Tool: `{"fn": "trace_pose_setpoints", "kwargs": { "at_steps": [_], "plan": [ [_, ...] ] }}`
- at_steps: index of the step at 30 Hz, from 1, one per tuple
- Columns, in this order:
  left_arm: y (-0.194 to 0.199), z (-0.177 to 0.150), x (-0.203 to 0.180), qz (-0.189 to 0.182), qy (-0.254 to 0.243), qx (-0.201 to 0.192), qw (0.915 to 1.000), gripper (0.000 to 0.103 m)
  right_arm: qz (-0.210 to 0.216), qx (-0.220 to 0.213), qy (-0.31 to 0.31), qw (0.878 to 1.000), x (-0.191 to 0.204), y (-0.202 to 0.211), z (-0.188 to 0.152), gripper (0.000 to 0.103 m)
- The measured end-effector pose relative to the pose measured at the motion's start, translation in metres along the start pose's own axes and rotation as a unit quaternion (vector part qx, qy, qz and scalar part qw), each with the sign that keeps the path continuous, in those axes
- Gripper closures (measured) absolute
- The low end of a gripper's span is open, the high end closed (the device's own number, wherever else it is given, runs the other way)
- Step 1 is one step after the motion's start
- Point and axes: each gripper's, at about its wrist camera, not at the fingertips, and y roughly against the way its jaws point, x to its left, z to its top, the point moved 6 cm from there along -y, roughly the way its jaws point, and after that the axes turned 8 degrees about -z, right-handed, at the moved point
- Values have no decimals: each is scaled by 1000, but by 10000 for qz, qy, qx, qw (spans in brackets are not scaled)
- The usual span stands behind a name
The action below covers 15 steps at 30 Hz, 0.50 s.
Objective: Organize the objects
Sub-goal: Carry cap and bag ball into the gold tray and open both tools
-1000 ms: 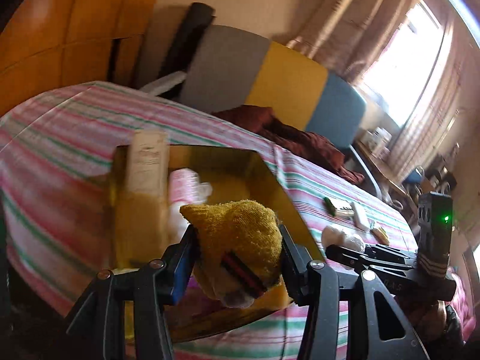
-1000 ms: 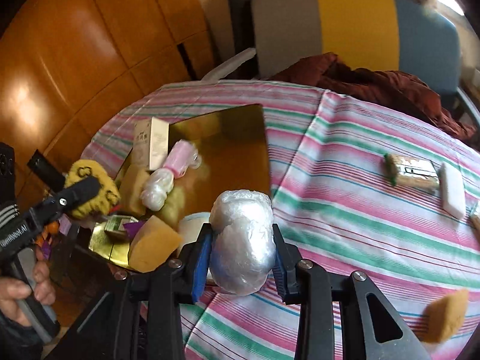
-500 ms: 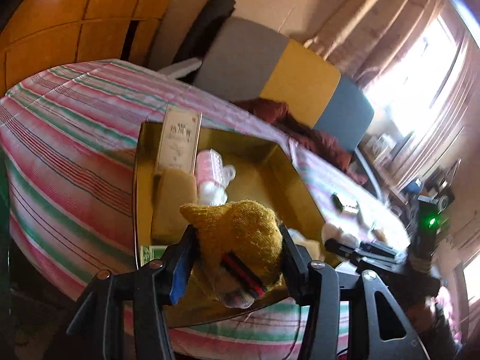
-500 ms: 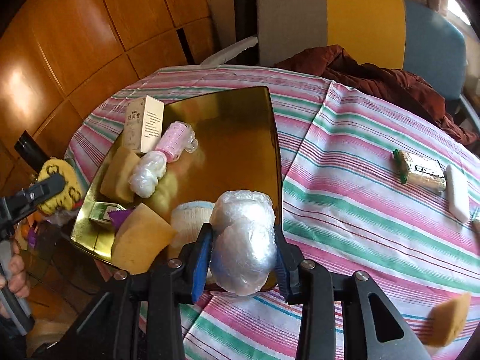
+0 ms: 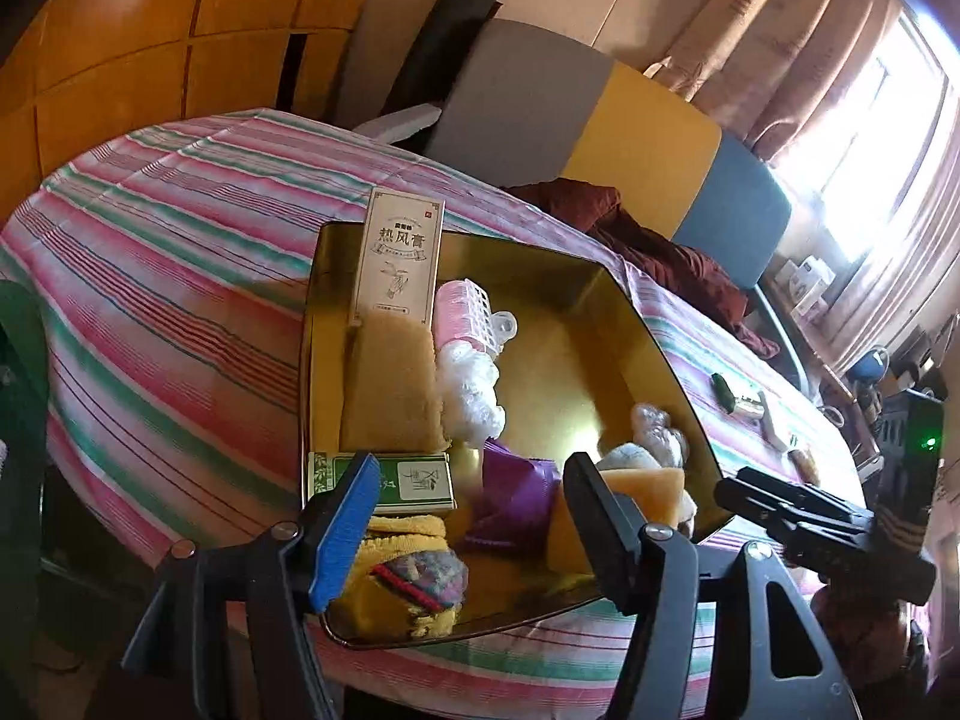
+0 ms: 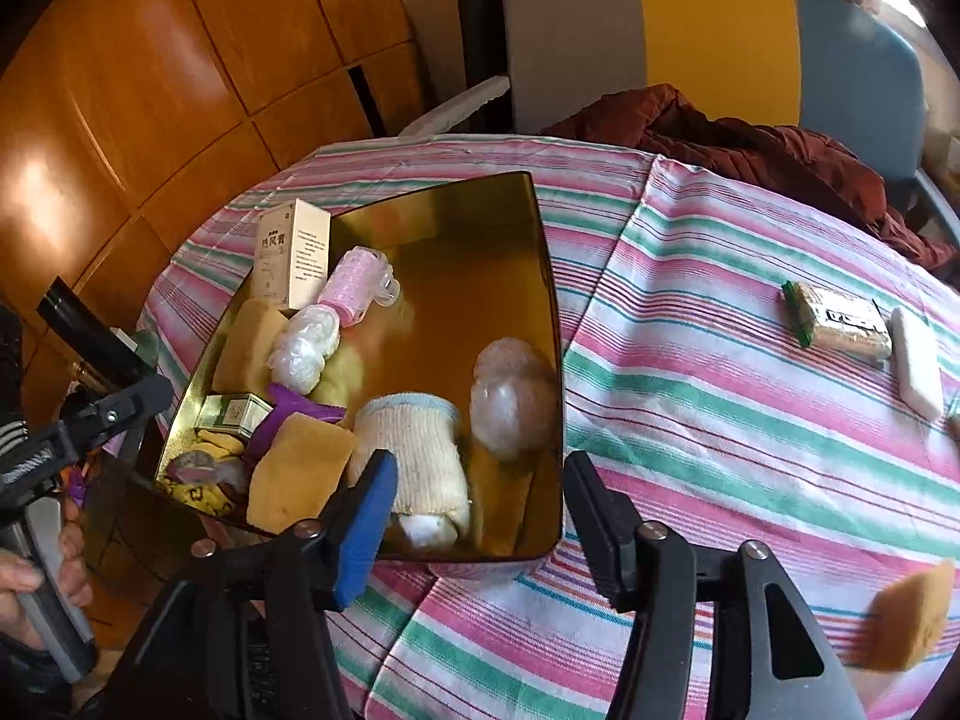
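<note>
In the gold tray (image 6: 543, 276) at the left edge of the counter (image 6: 690, 420) I count one plastic-wrapped ball (image 6: 510, 408) near the right wall, one white sock (image 6: 420, 450), two sponges (image 6: 297, 468), two small boxes (image 6: 294, 252), one pink roller (image 6: 354, 282) and one yellow sock (image 5: 402, 576) in the near corner. My right jaws (image 6: 474, 510) have just opened and hold nothing. My left jaws (image 5: 468, 510) have just opened also; the yellow sock lies below them, free. Outside the tray, the counter carries one wrapped bar (image 6: 846, 321), one white soap (image 6: 915, 363) and one more sponge (image 6: 906, 618).
</note>
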Motion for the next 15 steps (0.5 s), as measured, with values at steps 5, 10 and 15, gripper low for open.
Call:
{"fn": "trace_pose_setpoints", "kwargs": {
  "at_steps": [5,10,15],
  "plan": [
    [5,3,-25,101,-524,-164,9984,39,-28,-26,-157,9999,-6,6,-4,36],
    [9,4,-53,137,-1072,-263,9938,39,-55,-94,-226,9997,-9,13,-7,29],
    [14,4,-66,214,-1265,-288,9913,39,-90,-141,-240,9996,-9,18,-10,24]
  ]
}}
